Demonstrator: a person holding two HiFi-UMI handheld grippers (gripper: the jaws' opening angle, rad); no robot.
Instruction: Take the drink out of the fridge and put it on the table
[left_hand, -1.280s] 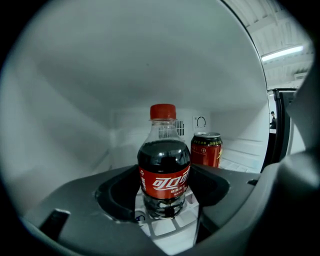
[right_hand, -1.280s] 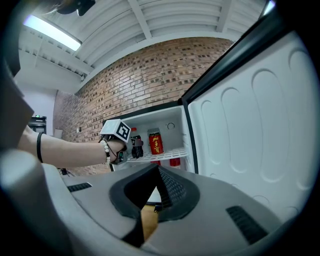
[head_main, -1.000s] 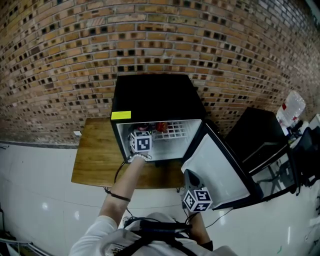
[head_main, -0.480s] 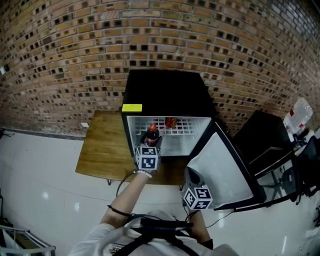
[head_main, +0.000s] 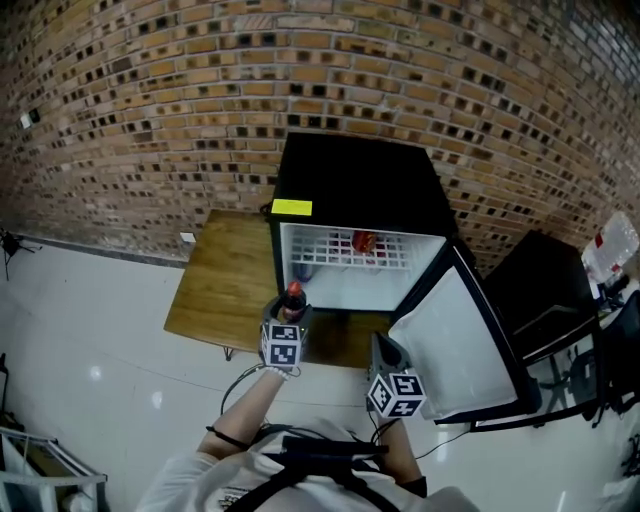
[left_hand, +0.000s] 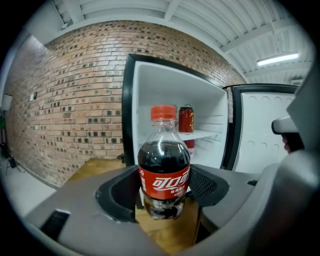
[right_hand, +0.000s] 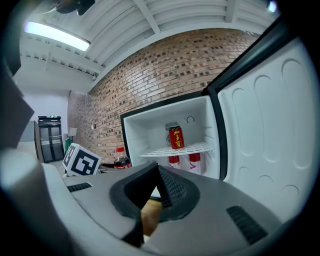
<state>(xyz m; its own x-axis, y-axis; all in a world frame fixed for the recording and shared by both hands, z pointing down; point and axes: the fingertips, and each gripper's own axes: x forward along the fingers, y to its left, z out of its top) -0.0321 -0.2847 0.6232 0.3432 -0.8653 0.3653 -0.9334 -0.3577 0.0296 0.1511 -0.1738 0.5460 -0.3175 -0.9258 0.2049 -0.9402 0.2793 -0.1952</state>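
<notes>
Left tool (head_main: 287, 322): jaws closed on the cola bottle (left_hand: 164, 172), pads pressed against its label band. The bottle is held upright, long axis vertical, red cap on top. It is already outside the fridge (head_main: 355, 190), just in front of the open compartment, above the wooden counter (head_main: 220, 290).

Wood is seen directly beneath the base; a gap seems to be left, so contact is judged not yet made.

Right tool (head_main: 383, 352): jaws together, nothing held, kept low beside the open door (head_main: 455, 340), well apart from the bottle.

Bare counter lies below and to the left of the left tool; a straight lowering is judged to be what is called for.

A red can (head_main: 364, 241) is noted on the shelf.
</notes>
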